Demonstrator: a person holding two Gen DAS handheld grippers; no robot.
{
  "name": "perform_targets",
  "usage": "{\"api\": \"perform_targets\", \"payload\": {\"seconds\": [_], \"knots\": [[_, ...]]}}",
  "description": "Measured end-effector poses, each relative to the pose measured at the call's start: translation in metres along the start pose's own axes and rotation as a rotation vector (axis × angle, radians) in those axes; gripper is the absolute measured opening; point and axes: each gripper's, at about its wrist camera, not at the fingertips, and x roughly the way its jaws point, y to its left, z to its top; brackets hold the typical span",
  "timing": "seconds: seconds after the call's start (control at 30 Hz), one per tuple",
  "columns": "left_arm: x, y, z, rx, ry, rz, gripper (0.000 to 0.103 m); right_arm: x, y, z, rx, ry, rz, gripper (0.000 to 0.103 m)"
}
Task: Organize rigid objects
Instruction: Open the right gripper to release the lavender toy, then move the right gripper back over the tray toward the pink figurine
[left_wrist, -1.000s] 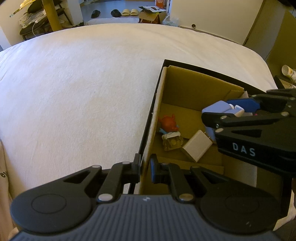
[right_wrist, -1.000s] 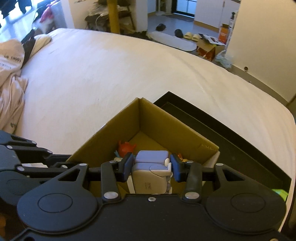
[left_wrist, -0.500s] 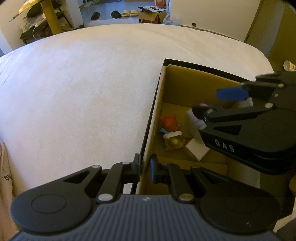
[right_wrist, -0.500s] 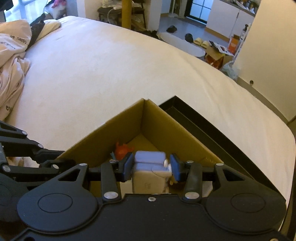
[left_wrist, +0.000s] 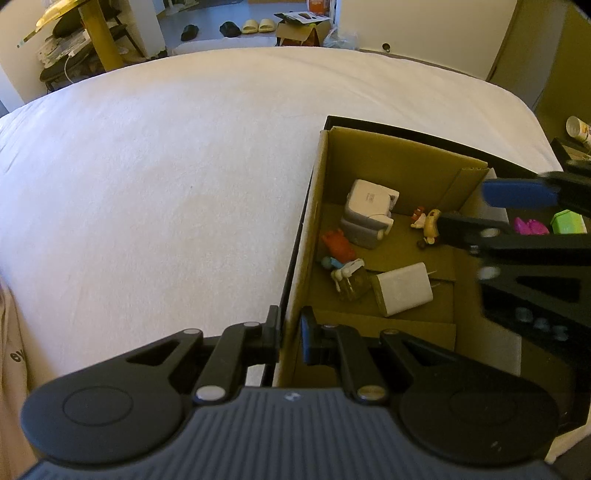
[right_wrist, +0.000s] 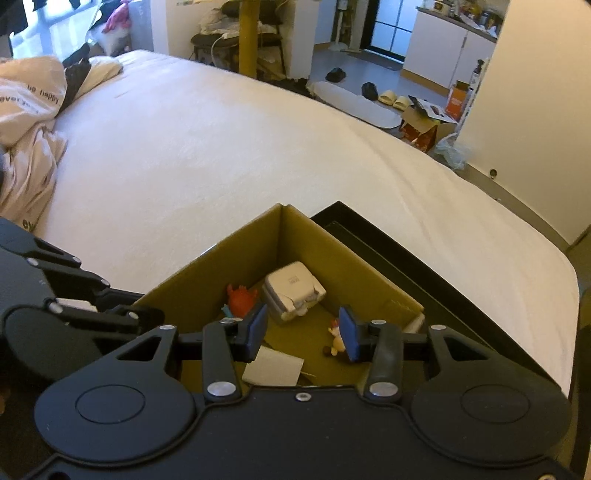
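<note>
2 grippers: right gripper (right_wrist: 302, 334) now open, empty; boxy grey-white case (right_wrist: 293, 291) dropped into cardboard box (right_wrist: 317, 243), lying tilted at far corner. Left gripper (left_wrist: 290, 338) pinches box wall.

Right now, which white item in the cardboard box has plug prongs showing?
The white charger block nearest the left tool; its prongs point right. The grey-white folded adapter shows none.

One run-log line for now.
left tongs: shut on box wall | right tongs: open, empty | grey adapter: lying in box
</note>
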Motion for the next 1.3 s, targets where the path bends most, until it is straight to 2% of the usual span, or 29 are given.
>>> {"api": "perform_targets", "payload": {"seconds": [0.3,0.73,0.8,0.87,0.9,1.1,1.3], "knots": [[-0.001,-0.001,0.0,0.004,0.001,0.008,0.01,-0.026,-0.027,-0.02,0.13,-0.039,-0.036,0.044],[-0.001,-0.008,-0.001,0.037,0.002,0.041,0.01,-0.031,-0.066,-0.054,0.329,-0.059,-0.103,0.045],[0.0,-0.009,-0.001,0.04,0.002,0.045,0.01,-0.03,-0.07,-0.058,0.341,-0.062,-0.114,0.046],[0.0,-0.01,-0.001,0.041,0.002,0.048,0.01,-0.031,-0.072,-0.063,0.35,-0.07,-0.129,0.056],[0.0,-0.01,-0.001,0.042,0.003,0.049,0.01,-0.032,-0.074,-0.065,0.357,-0.074,-0.133,0.057],[0.002,-0.011,0.0,0.041,0.004,0.054,0.01,-0.026,-0.082,-0.074,0.398,-0.075,-0.148,0.058],[0.001,-0.013,0.0,0.052,0.005,0.07,0.01,-0.021,-0.09,-0.085,0.428,-0.08,-0.168,0.065]]}}
